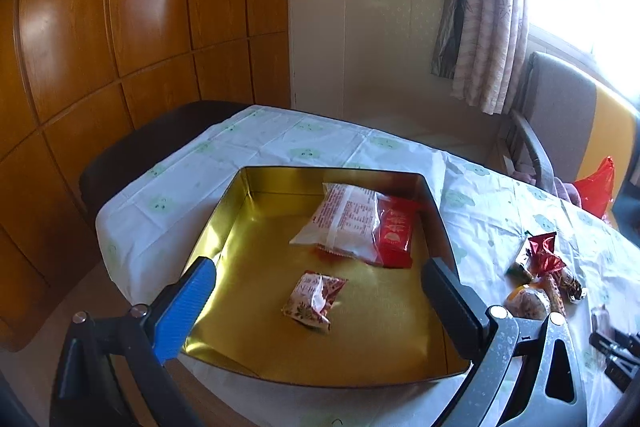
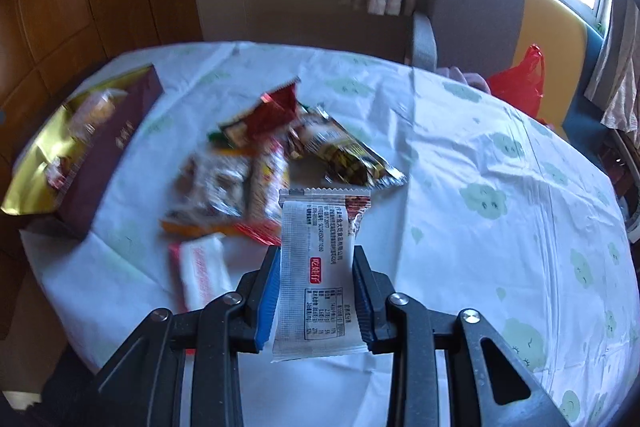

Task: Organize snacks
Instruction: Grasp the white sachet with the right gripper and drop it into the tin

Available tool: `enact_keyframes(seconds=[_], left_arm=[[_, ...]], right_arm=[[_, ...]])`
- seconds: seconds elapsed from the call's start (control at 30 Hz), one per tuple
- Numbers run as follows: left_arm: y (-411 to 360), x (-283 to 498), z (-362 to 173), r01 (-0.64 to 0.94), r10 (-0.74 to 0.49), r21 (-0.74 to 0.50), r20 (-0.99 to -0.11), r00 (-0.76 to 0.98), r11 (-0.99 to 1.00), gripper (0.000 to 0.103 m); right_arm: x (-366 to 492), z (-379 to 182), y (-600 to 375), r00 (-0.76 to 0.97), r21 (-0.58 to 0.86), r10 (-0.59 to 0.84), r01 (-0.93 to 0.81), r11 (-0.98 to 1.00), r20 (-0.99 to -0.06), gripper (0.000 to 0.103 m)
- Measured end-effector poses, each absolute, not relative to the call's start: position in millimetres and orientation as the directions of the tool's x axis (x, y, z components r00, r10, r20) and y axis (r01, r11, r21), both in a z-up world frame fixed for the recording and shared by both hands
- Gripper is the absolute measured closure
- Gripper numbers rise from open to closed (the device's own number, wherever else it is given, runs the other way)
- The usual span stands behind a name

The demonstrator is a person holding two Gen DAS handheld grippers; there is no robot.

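A square tin (image 1: 236, 211) with a gold inside sits on the clothed table; in the right wrist view the tin (image 2: 120, 131) shows its maroon side at the left. Inside lie a white packet (image 1: 340, 223), a red packet (image 1: 396, 235) and a small floral packet (image 1: 314, 301). My left gripper (image 1: 320, 283) hangs open and wide over the tin, nothing between its fingers. My right gripper (image 2: 316, 259) is shut on a white printed snack packet (image 2: 316, 267), lifted above the table. Behind it lies a blurred pile of loose snacks (image 2: 276, 155), also the pile (image 1: 540, 279) right of the tin.
A white tablecloth with green prints (image 2: 500, 187) covers the table. A grey and yellow chair (image 2: 480, 3) with a red plastic bag (image 2: 520, 83) stands at the far side. Wooden wardrobe panels (image 1: 120, 27) rise at the left, a curtain (image 1: 488, 7) by the window.
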State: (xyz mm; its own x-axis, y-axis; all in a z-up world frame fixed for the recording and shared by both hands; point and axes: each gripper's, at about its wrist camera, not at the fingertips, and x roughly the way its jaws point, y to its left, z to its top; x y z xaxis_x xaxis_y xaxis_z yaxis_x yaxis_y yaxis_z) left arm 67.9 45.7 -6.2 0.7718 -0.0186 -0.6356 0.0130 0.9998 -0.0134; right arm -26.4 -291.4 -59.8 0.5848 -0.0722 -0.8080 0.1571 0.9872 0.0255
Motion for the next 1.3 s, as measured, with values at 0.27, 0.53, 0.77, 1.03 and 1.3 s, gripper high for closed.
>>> enact_keyframes(seconds=[0.27, 0.53, 0.77, 1.03, 1.3], left_arm=[[52.4, 63.4, -17.3, 0.012, -0.027, -0.027, -0.656, 0.754, 1.000, 0.000], [75.1, 66.2, -30.9, -0.024, -0.037, -0.080, -0.685, 0.728, 0.997, 0.000], [99.3, 71.3, -39.1, -0.072, -0.019, -0.103, -0.693, 0.720, 0.992, 0.000], [102.1, 75.8, -48.5, -0.064, -0.056, -0.138, -0.722, 0.689, 0.988, 0.000], [86.4, 69.8, -42.9, -0.032, -0.042, -0.091, -0.705, 0.708, 0.995, 0.000]], right_arm=[[8.0, -30.5, -217.8, 0.615, 0.204, 0.176, -0.025, 0.979, -0.769, 0.069], [54.3, -28.2, -148.3, 0.564, 0.338, 0.346, -0.123, 0.933, -0.750, 0.069], [93.5, -43.6, -112.5, 0.536, 0.356, 0.368, -0.130, 0.925, -0.760, 0.067], [97.3, -59.0, -103.7, 0.522, 0.342, 0.363, -0.141, 0.929, -0.771, 0.065], [75.1, -53.4, -118.6, 0.563, 0.325, 0.327, -0.108, 0.940, -0.759, 0.065]])
